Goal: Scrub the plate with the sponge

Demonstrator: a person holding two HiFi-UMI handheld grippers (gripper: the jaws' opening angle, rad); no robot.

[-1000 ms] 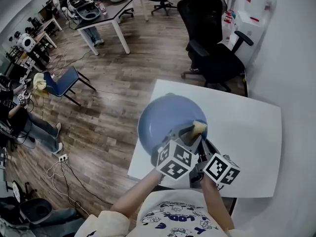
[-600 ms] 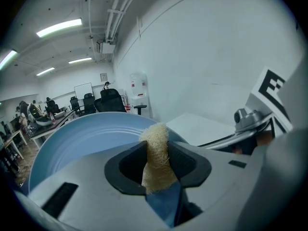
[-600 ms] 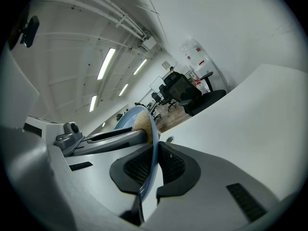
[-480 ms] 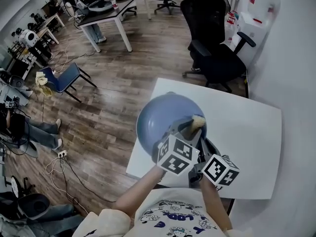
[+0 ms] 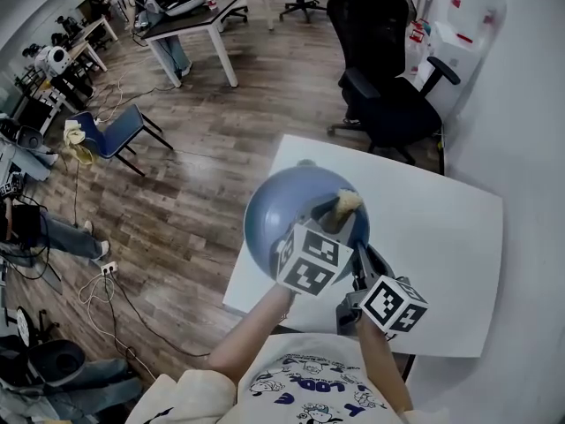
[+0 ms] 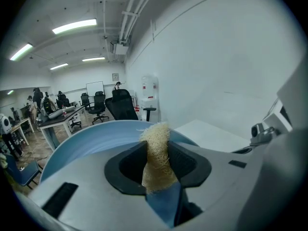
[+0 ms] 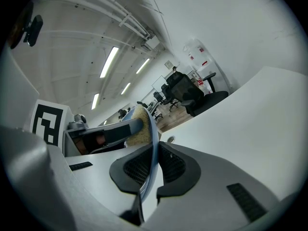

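Note:
A blue plate (image 5: 287, 210) is held tilted above the left part of the white table (image 5: 441, 237). My right gripper (image 5: 360, 268) is shut on the plate's near rim (image 7: 153, 143), which runs thin between its two jaws. My left gripper (image 5: 338, 212) is shut on a pale, fibrous sponge (image 5: 347, 202) and presses it against the plate's face near the right rim. In the left gripper view the sponge (image 6: 156, 153) stands upright between the dark jaws, with the blue plate (image 6: 91, 141) behind it.
A black office chair (image 5: 384, 95) stands just beyond the table's far edge. Wooden floor (image 5: 194, 193) lies to the left, with a blue chair (image 5: 119, 140) and desks (image 5: 199, 11) farther off. A water dispenser (image 5: 463, 16) stands at the far right wall.
My left gripper has slid the sponge up and away across the plate's face, rolling a little. The right gripper and the plate have stayed almost still.

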